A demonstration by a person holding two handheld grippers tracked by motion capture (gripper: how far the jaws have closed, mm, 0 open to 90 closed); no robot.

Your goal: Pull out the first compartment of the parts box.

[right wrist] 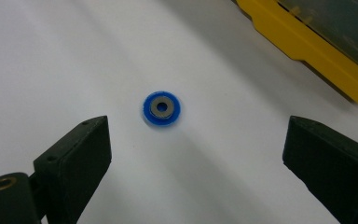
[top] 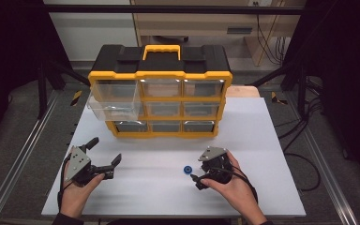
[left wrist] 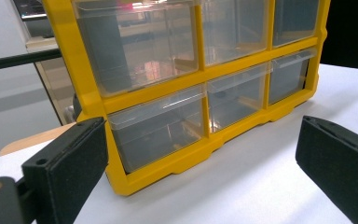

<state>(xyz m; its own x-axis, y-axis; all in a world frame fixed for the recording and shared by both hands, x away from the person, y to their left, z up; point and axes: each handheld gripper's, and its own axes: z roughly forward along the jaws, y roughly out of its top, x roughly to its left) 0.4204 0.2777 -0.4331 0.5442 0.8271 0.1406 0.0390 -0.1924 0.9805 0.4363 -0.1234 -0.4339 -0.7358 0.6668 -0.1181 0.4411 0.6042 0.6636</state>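
Observation:
A small blue disc with a grey metal centre (top: 187,169) lies flat on the white tabletop (top: 159,192), in front of a yellow and black drawer cabinet (top: 160,56). My right gripper (top: 196,170) rests just right of the disc and points at it. In the right gripper view the disc (right wrist: 161,108) lies a little beyond the open right gripper (right wrist: 196,158), between the lines of its jaws, touching neither. My left gripper (top: 106,151) is open at the front left. In the left gripper view the left gripper (left wrist: 200,158) faces the cabinet's lower clear drawers (left wrist: 158,126) and holds nothing.
The cabinet's left drawer in the middle row (top: 112,107) is pulled out toward me. The cabinet's yellow base (right wrist: 307,46) crosses the top right of the right gripper view. Metal rails (top: 23,150) run along both sides of the table, and cables (top: 304,140) lie at the right.

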